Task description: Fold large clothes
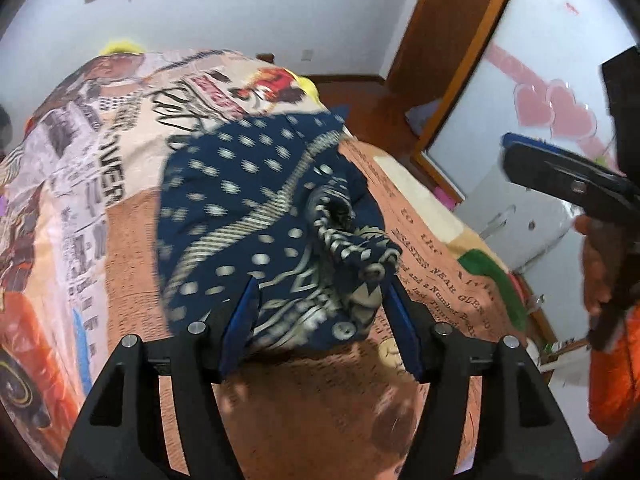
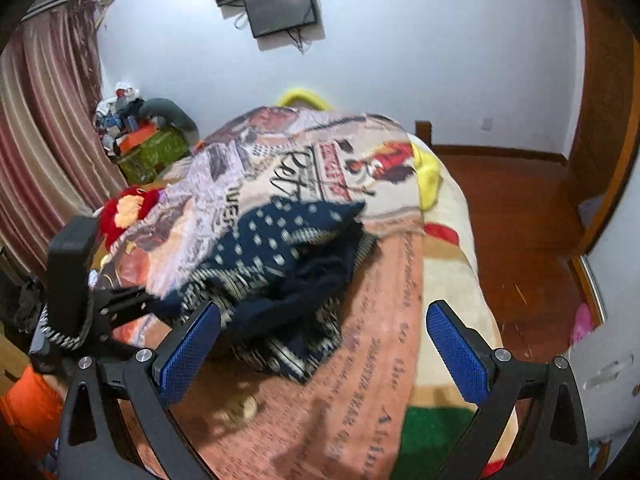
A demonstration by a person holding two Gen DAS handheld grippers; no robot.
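Navy patterned garment lies bunched in a heap at frame centre on the printed bedspread, with its near edge between the blue pads of the left gripper. Those jaws are spread, pads apart from the cloth on both sides as far as the blur allows. Right gripper, low in its own view, jaws wide apart and holding nothing, garment just beyond its left pad.

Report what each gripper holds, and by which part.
Nothing is held. The left gripper and right gripper are both open above the navy patterned garment.
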